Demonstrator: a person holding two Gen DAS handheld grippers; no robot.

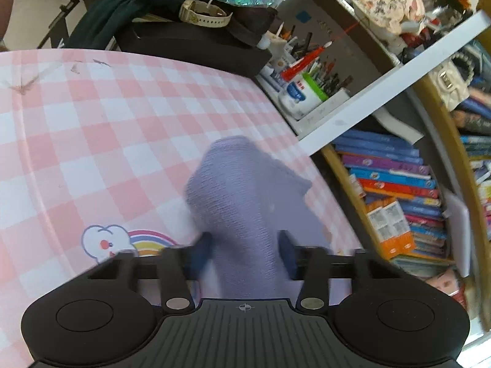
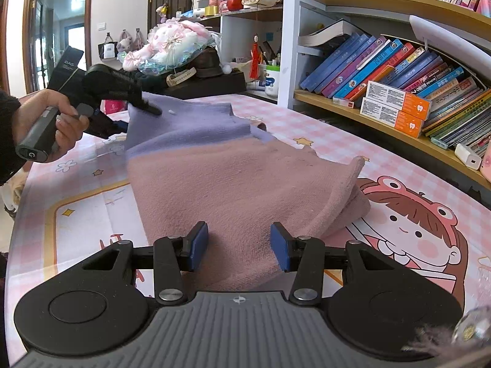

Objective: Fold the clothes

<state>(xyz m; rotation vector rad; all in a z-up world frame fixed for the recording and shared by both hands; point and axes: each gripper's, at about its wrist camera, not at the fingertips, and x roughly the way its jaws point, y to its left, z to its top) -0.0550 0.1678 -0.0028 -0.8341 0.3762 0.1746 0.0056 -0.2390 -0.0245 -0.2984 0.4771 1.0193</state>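
A knit garment, lilac [image 2: 184, 122] at the far end and dusty pink [image 2: 239, 184] nearer, lies on the pink checked table [image 2: 307, 128]. My left gripper [image 1: 245, 254] has a lifted fold of the lilac cloth [image 1: 242, 193] between its blue pads, which stand a little apart; the view is blurred. In the right wrist view the left gripper [image 2: 122, 113] holds the lilac edge up at the far left. My right gripper [image 2: 239, 245] is open, its pads on either side of the pink cloth's near edge, just above it.
A bookshelf [image 2: 383, 76] full of books runs along the table's right side. Dark bags, a watch [image 1: 204, 15] and a pen holder [image 1: 303, 82] crowd the far table edge. The cartoon-printed tablecloth [image 2: 414, 230] shows right of the garment.
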